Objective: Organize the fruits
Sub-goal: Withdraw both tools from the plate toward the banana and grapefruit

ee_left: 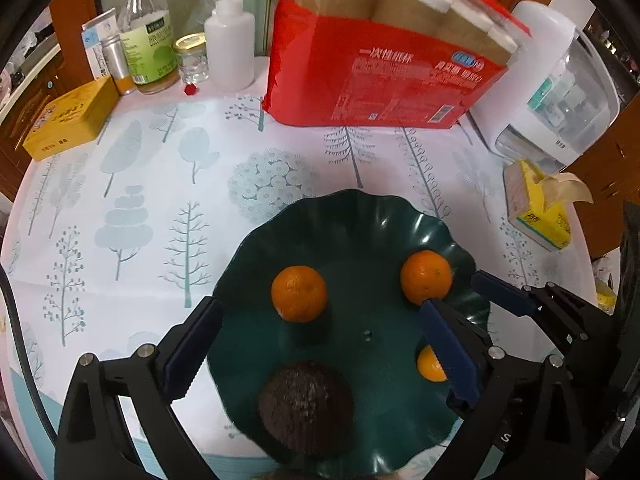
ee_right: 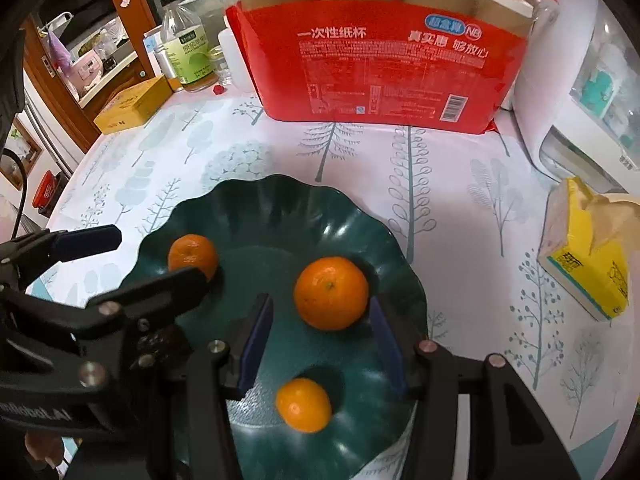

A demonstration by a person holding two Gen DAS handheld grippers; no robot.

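Note:
A dark green wavy-rimmed plate (ee_left: 352, 208) lies on the tree-print tablecloth. It holds three oranges: one at the left (ee_left: 299, 293), one at the right (ee_left: 426, 277), and a small one (ee_left: 430, 364) partly behind a finger. A dark brown rough-skinned fruit (ee_left: 306, 404) sits at the plate's near edge. My left gripper (ee_left: 316, 354) is open above the plate, holding nothing. My right gripper (ee_right: 326, 350) is open over the plate (ee_right: 256, 196), with the large orange (ee_right: 331, 293) just ahead of its fingers and the small orange (ee_right: 304, 404) below them. The right gripper also shows in the left wrist view (ee_left: 508, 290).
A red pack of paper cups (ee_left: 380, 72) stands behind the plate. Bottles and a jar (ee_left: 192, 56) stand at the back left beside a yellow box (ee_left: 68, 118). A white appliance (ee_left: 556, 80) and a yellow tissue pack (ee_left: 540, 208) are at the right.

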